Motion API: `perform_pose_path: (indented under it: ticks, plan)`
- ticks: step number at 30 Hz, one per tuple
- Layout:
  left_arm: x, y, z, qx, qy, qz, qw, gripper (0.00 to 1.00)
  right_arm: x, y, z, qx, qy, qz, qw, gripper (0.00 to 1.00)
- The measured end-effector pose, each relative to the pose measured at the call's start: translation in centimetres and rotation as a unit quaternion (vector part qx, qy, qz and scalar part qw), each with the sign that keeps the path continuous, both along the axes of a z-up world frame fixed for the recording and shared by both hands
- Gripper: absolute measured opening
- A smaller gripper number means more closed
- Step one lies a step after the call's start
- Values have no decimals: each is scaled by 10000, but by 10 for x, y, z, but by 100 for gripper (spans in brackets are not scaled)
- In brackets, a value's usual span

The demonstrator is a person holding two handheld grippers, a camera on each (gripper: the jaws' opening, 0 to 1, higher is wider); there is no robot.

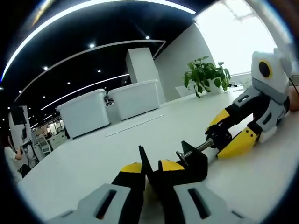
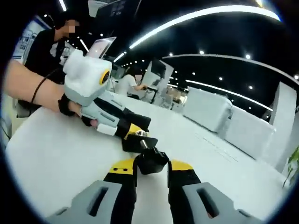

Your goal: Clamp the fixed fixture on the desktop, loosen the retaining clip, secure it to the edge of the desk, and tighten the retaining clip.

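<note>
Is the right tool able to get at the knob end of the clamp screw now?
Probably yes, it looks already there: the right tool has its jaws around the black knob, while the left tool holds the clamp body on the white desk.

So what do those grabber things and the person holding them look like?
Each gripper has grey bases, black fingers with yellow tips, and a white box on top with a yellow-ringed lens. The left gripper is held by a hand in a black fingerless glove, with a thin black cable at the wrist.
</note>
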State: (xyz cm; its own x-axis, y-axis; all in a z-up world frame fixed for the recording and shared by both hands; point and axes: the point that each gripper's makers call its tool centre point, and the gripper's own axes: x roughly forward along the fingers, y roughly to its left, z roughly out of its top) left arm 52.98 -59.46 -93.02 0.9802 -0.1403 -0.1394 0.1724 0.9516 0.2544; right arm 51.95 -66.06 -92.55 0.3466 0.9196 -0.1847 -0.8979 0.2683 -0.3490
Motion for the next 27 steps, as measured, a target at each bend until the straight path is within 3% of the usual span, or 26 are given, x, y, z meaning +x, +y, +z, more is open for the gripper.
perform_pose_path:
  ticks: [3, 7, 11, 14, 19, 25, 27]
  plan:
    - [-2, -2, 0, -10, 1, -30, 10000, 12, 6, 0, -4, 68, 272, 17, 9996, 25]
    - [1, -2, 1, -36, 6, -43, 10000, 12, 9, 0, 0, 331, 899, 77, 9954, 26]
    - [1, 0, 2, -58, -1, -20, 10000, 12, 8, -6, -4, 540, 1711, 80, 9837, 27]
    - [3, 0, 2, -54, -16, -3, 10000, 12, 6, -5, -9, 567, 2033, 128, 9774, 23]
    - [6, 3, 1, -44, -18, 8, 10000, 12, 8, -4, -10, 574, 2046, 77, 9771, 23]
    - [6, 9, 1, 208, 31, -126, 9997, 13, 0, -1, -10, 462, 1749, 134, 9834, 24]
    - [6, 12, 0, 155, 119, -168, 9997, 12, -3, -1, -9, 408, 1639, 165, 9855, 28]
